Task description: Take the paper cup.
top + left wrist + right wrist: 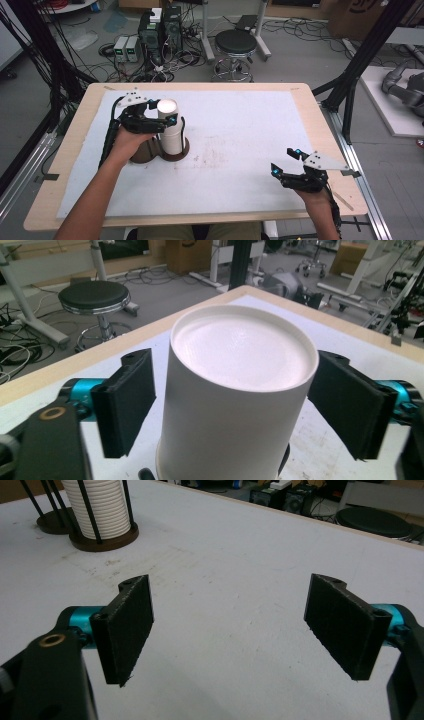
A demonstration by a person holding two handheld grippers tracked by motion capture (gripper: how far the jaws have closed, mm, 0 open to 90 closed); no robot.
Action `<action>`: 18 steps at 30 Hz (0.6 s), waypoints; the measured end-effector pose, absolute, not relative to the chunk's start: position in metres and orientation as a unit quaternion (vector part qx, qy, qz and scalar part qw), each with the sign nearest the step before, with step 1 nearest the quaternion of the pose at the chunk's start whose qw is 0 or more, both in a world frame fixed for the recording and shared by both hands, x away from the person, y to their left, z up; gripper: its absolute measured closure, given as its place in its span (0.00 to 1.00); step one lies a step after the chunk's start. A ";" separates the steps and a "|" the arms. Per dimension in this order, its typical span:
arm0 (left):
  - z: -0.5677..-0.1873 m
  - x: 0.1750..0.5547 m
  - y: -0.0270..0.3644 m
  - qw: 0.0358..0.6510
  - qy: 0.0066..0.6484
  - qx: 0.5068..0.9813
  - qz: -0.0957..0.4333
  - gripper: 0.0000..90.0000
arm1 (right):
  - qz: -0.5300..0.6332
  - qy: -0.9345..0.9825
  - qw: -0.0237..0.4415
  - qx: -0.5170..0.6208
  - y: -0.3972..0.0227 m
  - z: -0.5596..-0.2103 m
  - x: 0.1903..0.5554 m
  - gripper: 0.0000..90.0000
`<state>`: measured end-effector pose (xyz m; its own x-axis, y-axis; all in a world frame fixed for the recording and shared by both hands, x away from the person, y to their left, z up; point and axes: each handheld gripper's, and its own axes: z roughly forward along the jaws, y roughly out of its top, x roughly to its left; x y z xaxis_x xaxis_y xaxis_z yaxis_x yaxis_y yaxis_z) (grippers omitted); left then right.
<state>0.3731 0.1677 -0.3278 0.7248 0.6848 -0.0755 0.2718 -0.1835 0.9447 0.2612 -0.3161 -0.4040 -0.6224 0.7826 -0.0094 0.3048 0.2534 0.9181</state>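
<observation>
Black pads (127, 407) of the left claw (235, 405) flank the top cup (237, 390) of a white stack, not quite touching its wall, so the claw is released; if it clamps off-centre or too hard, I judge the thin cup could buckle, or lift several nested cups at once. That stack (170, 127) is ribbed, upside down with flat bottoms up, standing in a round dark holder (176, 150) with black rods on the table's (240, 130) left side. Right claw (286, 161) rests gaping and empty, well apart.
</observation>
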 end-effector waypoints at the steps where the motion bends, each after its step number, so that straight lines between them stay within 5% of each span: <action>1: -0.329 0.374 0.166 0.551 0.319 0.748 0.185 0.27 | 0.493 0.753 0.241 0.362 -0.316 -0.404 0.261 0.22; 18: -0.303 0.369 0.168 0.584 0.294 0.726 0.213 0.36 | 0.492 0.755 0.236 0.363 -0.315 -0.405 0.262 0.22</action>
<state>0.3687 0.1676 -0.3031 0.7365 0.6755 -0.0341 0.1783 -0.1453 0.9732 0.2619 -0.3148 -0.4045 -0.6257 0.7801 0.0004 0.3154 0.2525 0.9148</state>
